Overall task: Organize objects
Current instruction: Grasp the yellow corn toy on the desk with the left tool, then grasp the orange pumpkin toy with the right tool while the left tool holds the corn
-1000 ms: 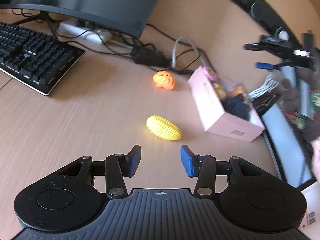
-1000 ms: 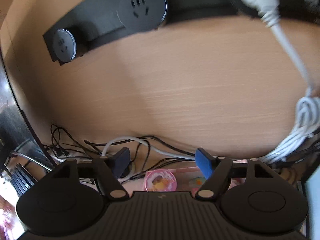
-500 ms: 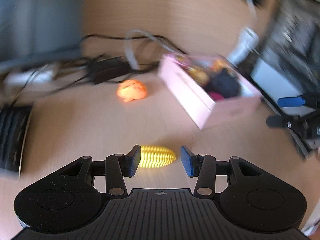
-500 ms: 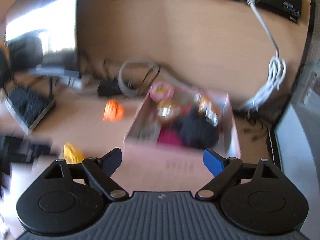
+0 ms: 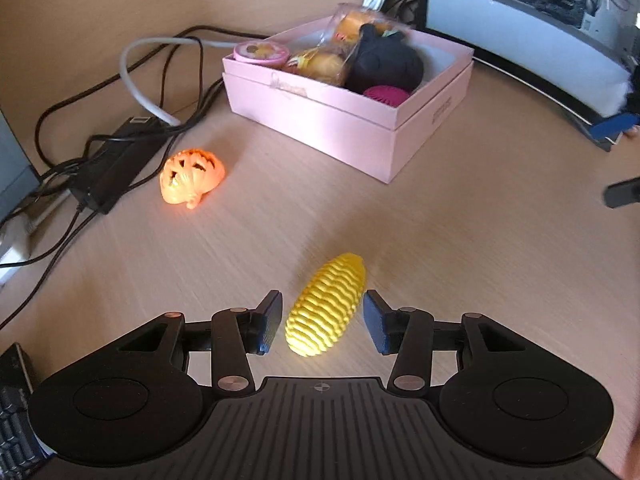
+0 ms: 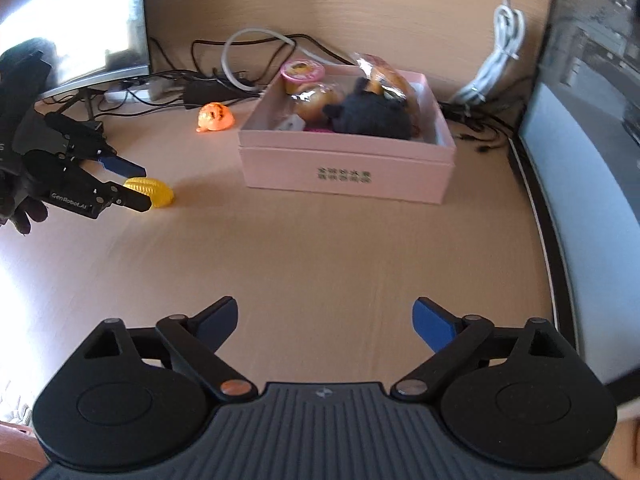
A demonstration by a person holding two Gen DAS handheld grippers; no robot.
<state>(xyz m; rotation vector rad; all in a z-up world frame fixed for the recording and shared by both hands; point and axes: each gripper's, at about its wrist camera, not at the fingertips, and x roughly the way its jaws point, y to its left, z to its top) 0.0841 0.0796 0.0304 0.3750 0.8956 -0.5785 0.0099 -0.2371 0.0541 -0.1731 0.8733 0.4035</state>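
Note:
A yellow ribbed corn toy (image 5: pixel 326 306) lies on the wooden desk between the fingers of my open left gripper (image 5: pixel 322 322); the pads stand apart from it on both sides. It also shows in the right wrist view (image 6: pixel 154 192), with the left gripper (image 6: pixel 132 184) around it. An orange openwork toy (image 5: pixel 191 174) lies farther left, also in the right wrist view (image 6: pixel 215 117). A pink box (image 5: pixel 352 120) holds a black plush, wrapped buns and a pink round tin; it also shows in the right wrist view (image 6: pixel 344 168). My right gripper (image 6: pixel 324 320) is open and empty over bare desk.
Black cables and a power brick (image 5: pixel 116 164) lie behind the orange toy. A keyboard corner (image 5: pixel 14 420) is at the lower left. A monitor (image 6: pixel 80 24) stands at the left and a dark computer case (image 6: pixel 592 80) at the right.
My left gripper has closed in on the corn toy, which now lies between its fingers. My right gripper has swung down from the wall to face the desk and box.

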